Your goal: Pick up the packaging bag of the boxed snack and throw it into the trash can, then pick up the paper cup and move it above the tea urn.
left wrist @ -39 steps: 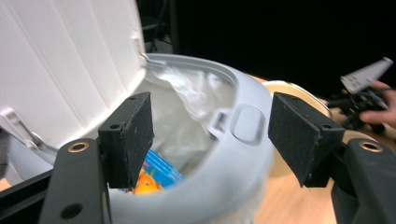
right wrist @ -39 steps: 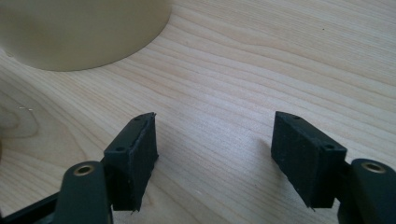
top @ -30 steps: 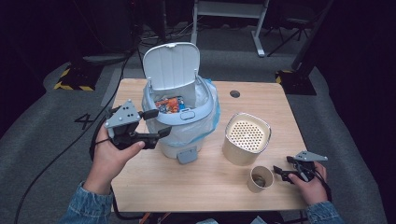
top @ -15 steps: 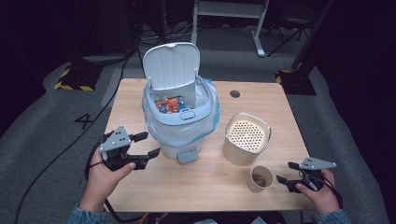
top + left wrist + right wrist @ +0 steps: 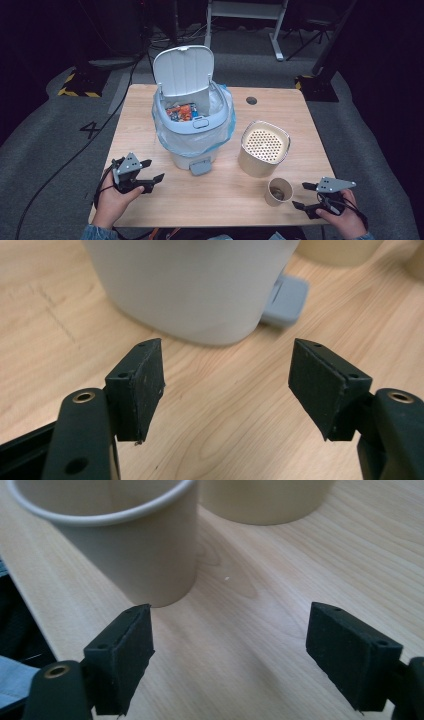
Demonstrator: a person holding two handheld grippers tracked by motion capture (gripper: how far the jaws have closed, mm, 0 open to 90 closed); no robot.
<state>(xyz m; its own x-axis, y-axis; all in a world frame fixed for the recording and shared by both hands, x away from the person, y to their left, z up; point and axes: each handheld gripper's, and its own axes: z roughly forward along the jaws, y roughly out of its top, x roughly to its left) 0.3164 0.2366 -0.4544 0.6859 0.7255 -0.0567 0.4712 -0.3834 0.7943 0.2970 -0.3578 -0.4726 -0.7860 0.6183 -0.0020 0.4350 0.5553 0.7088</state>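
A wooden table [image 5: 150,115] carries, from largest to smallest, a pale-blue pedal bin [image 5: 194,127] with its lid raised, a plastic liner and colourful wrappers inside whose print is too small to read; a beige perforated-top canister [image 5: 264,148] to its right; and a small paper cup [image 5: 278,191] near the front edge. A painted "4" [image 5: 91,130] marks the floor left of the table. The left gripper [image 5: 152,170] hovers low beside the bin's base, jaws wide apart and empty; the right gripper [image 5: 304,195], its jaws having just been opening with nothing between them, stands just right of the cup.

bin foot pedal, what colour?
Light blue-grey pedal at the front of the bin's base; clearest in the high view.
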